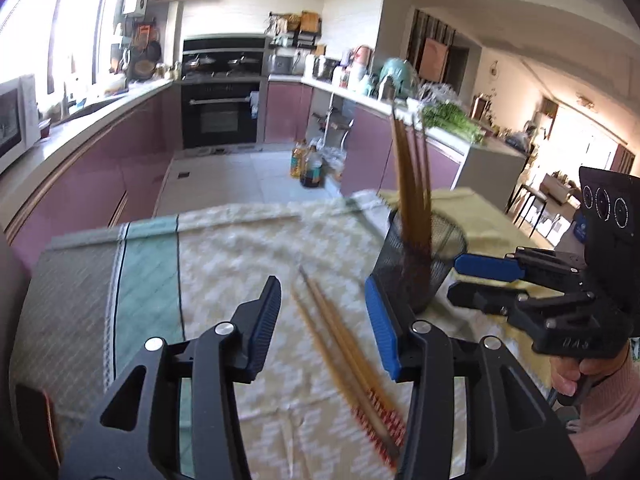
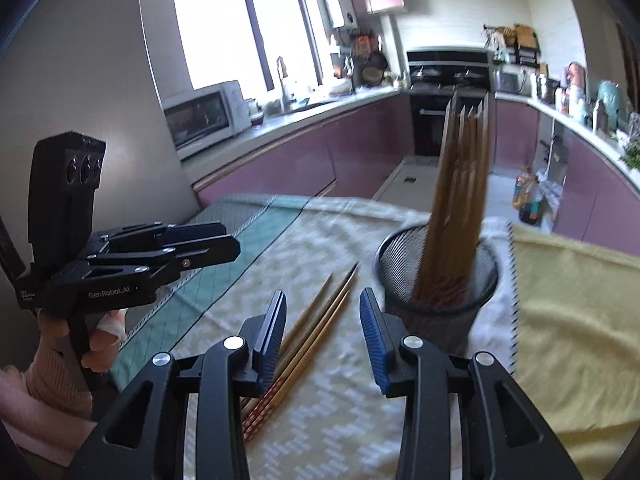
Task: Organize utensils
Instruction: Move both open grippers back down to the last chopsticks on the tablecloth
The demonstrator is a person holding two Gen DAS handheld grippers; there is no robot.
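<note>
Wooden chopsticks (image 1: pixel 352 344) lie on the cloth (image 1: pixel 240 248) beneath both empty, parted claws (image 1: pixel 324 320) (image 2: pixel 322 332).

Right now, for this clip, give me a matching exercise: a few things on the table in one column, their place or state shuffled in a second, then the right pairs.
Things
1. black wire-mesh holder
2. loose wooden chopsticks with red patterned ends
3. left gripper
4. pale yellow cloth

Place or state
A. lying flat on the patterned cloth
B. jaws apart, nothing pinched
C. standing upright, with chopsticks in it
D. spread on the table on the far side of the holder from the loose chopsticks

Pairs: 1-C, 2-A, 3-B, 4-D
</note>
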